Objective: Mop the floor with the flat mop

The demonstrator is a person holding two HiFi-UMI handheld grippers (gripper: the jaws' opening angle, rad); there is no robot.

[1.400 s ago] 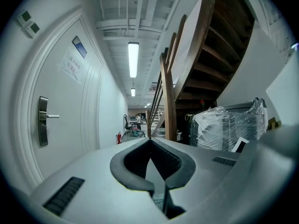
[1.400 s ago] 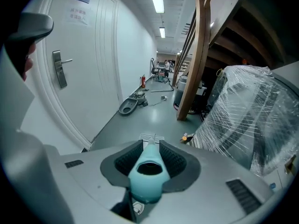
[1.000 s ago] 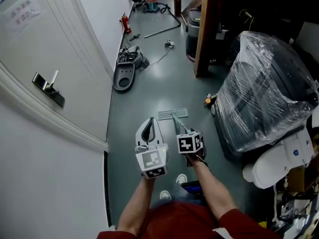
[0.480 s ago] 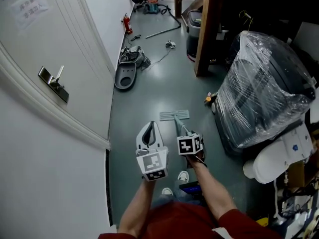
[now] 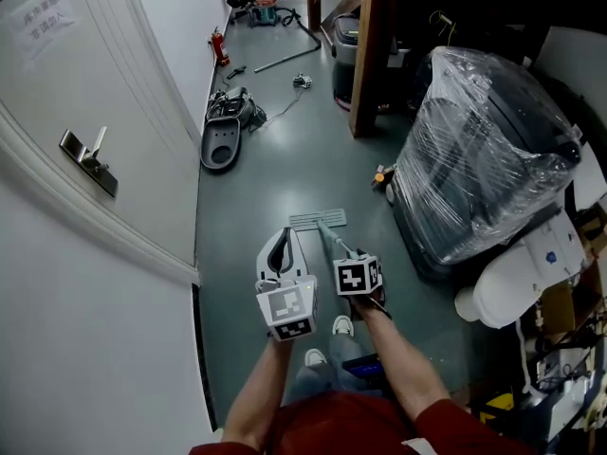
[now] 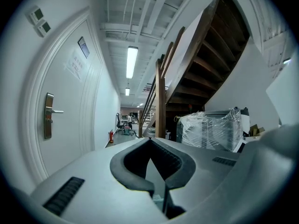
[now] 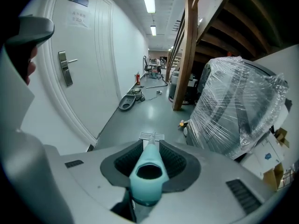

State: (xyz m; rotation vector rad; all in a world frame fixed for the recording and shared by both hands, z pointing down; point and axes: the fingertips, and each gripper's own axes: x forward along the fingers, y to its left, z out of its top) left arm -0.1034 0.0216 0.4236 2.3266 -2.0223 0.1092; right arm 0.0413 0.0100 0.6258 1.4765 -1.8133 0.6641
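Flat mop [image 5: 318, 219] — slightly leftward now

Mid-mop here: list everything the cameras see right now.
flat mop: one, pale grey head, teal pole, head on the floor ahead
door: one, white, on the left
plastic-wrapped bulky load: one, dark under clear film, on the right
wooden post: one, brown, ahead and to the right
fire extinguisher: one, red, far along the left wall
oval shell: one, grey, on the floor by the wall
shoes: two, white, below the grippers
left gripper: one, grey, shut and empty
right gripper: one, grey, shut on the mop's pole
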